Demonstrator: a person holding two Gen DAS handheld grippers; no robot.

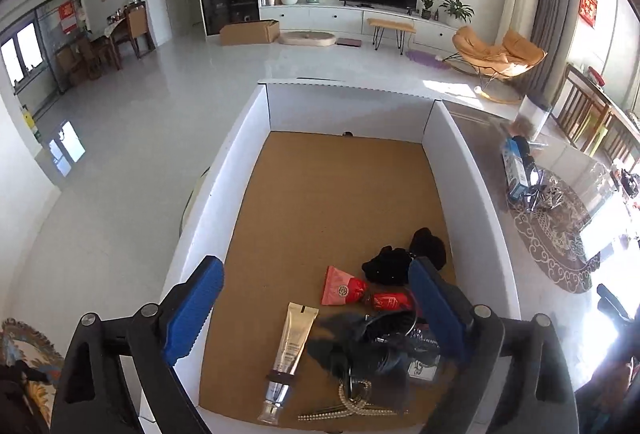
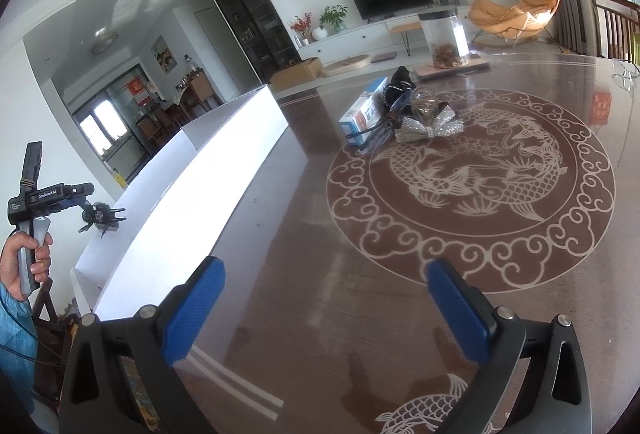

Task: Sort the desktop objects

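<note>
Tongs both gaping, empty: I am hovering the left gripper [image 1: 316, 318] over the white cardboard box [image 1: 248, 169]; right gripper [image 2: 324, 310] should approach the upper-centre silver glitter bow [image 2: 430, 127] low.

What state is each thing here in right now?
Left gripper: open, over the box.
Right gripper: open, empty, above the table.
White box: open-topped, partly filled.
Cream tube: lying flat, capped.
Blue carton: lying on the table.

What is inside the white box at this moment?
In the white box: a cream tube, red pouches, black cloth, a pearl string and a black clip, which hides whatever lies beneath.
</note>
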